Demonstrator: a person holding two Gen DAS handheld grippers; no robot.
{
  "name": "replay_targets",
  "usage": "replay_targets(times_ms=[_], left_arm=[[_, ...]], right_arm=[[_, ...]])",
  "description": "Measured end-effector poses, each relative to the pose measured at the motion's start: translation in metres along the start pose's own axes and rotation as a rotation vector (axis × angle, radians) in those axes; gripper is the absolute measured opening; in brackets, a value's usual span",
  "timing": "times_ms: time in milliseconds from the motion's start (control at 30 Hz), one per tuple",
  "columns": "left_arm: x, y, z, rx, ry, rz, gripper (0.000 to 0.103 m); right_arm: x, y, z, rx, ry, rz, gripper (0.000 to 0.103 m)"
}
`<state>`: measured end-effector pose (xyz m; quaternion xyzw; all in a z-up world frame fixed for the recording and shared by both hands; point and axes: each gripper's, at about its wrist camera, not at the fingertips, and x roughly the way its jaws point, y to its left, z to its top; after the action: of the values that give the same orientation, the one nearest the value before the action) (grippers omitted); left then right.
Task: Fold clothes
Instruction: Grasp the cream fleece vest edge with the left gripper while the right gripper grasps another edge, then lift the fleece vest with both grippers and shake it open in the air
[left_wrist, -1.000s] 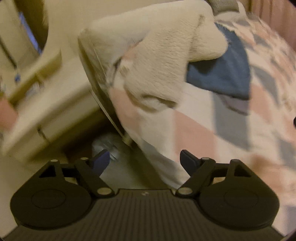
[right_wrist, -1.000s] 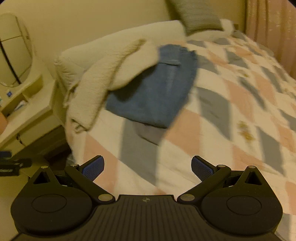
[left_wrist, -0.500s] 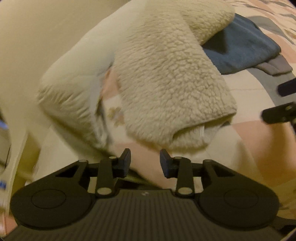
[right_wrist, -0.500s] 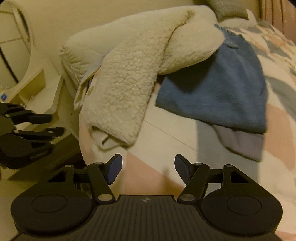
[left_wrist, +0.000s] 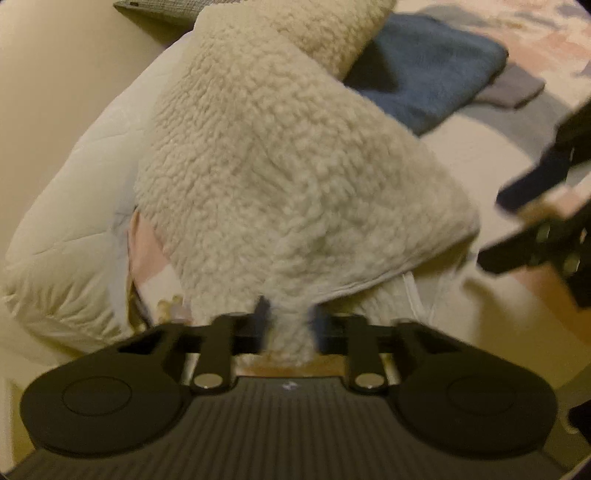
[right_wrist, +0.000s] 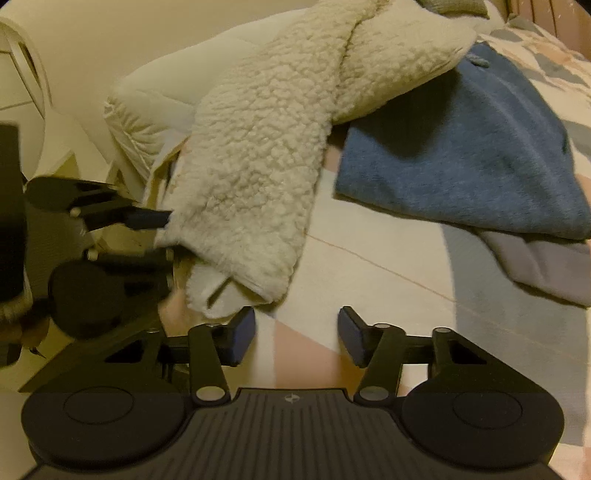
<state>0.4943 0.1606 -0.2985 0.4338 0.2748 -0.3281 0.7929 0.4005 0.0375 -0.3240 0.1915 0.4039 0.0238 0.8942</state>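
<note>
A cream fleece garment (left_wrist: 295, 155) lies draped over the bed's edge, part of it on a blue garment (left_wrist: 424, 74). My left gripper (left_wrist: 290, 325) is shut on the fleece's lower hem. In the right wrist view the fleece (right_wrist: 266, 155) hangs at centre left, with the left gripper (right_wrist: 162, 236) clamped on its hem corner. My right gripper (right_wrist: 297, 338) is open, just below and right of the fleece's lower edge, over the bedspread. The blue garment (right_wrist: 461, 155) lies to the right on a grey garment (right_wrist: 546, 266).
The patchwork bedspread (right_wrist: 388, 266) in pink, grey and cream covers the bed. A cream quilted pillow (left_wrist: 62, 221) lies at the bed's left edge. A white bedside unit (right_wrist: 33, 92) stands to the left. My right gripper shows at the right edge of the left wrist view (left_wrist: 535, 214).
My left gripper moved in to the fleece's hem and shut on it. My right gripper moved closer to the fleece's lower edge, its jaws narrower than a second ago.
</note>
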Motion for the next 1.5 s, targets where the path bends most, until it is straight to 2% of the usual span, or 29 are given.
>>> replay_targets(times_ms=[167,267,300,333,433,533,600,700,800,900,967,1100,1200,1267,1333,1367,1400,1467,1500], left_arm=[[-0.006,0.022,0.007,0.002,-0.036,-0.01,0.016],[0.003,0.023,0.008,0.01,-0.015,-0.011,0.026],[0.007,0.022,0.009,0.016,-0.004,-0.015,0.026],[0.013,0.02,0.009,0.026,0.012,-0.028,0.019],[0.017,0.019,0.011,0.028,0.044,-0.049,0.013],[0.002,0.017,0.019,-0.011,0.047,-0.057,0.011],[-0.02,0.014,0.033,-0.042,0.015,-0.072,0.011],[-0.066,-0.002,0.069,-0.061,-0.072,-0.094,0.011],[-0.115,-0.024,0.112,-0.076,-0.176,-0.121,0.009],[-0.162,-0.049,0.158,-0.103,-0.281,-0.177,0.009],[-0.187,-0.074,0.185,-0.08,-0.339,-0.23,0.008],[-0.239,-0.135,0.232,-0.003,-0.45,-0.359,0.007],[-0.28,-0.201,0.253,0.098,-0.511,-0.468,0.007],[-0.304,-0.254,0.26,0.153,-0.523,-0.558,0.007],[-0.322,-0.311,0.263,0.204,-0.502,-0.638,0.012],[-0.327,-0.341,0.26,0.238,-0.474,-0.652,0.014],[-0.331,-0.371,0.256,0.273,-0.446,-0.661,0.019],[-0.336,-0.427,0.244,0.346,-0.388,-0.649,0.026],[-0.336,-0.449,0.235,0.376,-0.351,-0.643,0.033]], right_arm=[[0.017,0.003,0.005,0.12,-0.027,0.082,0.047],[0.033,0.008,0.008,0.14,-0.025,0.097,0.032],[0.039,0.009,0.009,0.147,-0.019,0.104,0.013],[0.044,0.009,0.01,0.154,-0.013,0.11,0.005],[0.038,0.004,0.018,0.139,0.001,0.102,0.003],[0.001,-0.001,0.027,0.041,-0.037,0.061,0.002],[-0.028,-0.009,0.034,-0.001,-0.063,0.013,0.002],[-0.084,-0.026,0.046,-0.027,-0.134,-0.078,0.002],[-0.153,-0.047,0.055,-0.042,-0.244,-0.201,0.002],[-0.221,-0.07,0.057,-0.023,-0.345,-0.317,0.001],[-0.271,-0.089,0.05,0.014,-0.409,-0.403,0.001],[-0.362,-0.124,0.01,0.087,-0.491,-0.564,0.001],[-0.433,-0.152,-0.035,0.159,-0.505,-0.675,0.001],[-0.477,-0.17,-0.071,0.199,-0.485,-0.752,0.001],[-0.512,-0.192,-0.116,0.224,-0.417,-0.847,0.001],[-0.519,-0.208,-0.139,0.25,-0.357,-0.881,0.001],[-0.524,-0.224,-0.162,0.282,-0.293,-0.909,0.003],[-0.525,-0.266,-0.211,0.41,-0.136,-0.91,0.004],[-0.526,-0.286,-0.235,0.469,-0.063,-0.91,0.013]])
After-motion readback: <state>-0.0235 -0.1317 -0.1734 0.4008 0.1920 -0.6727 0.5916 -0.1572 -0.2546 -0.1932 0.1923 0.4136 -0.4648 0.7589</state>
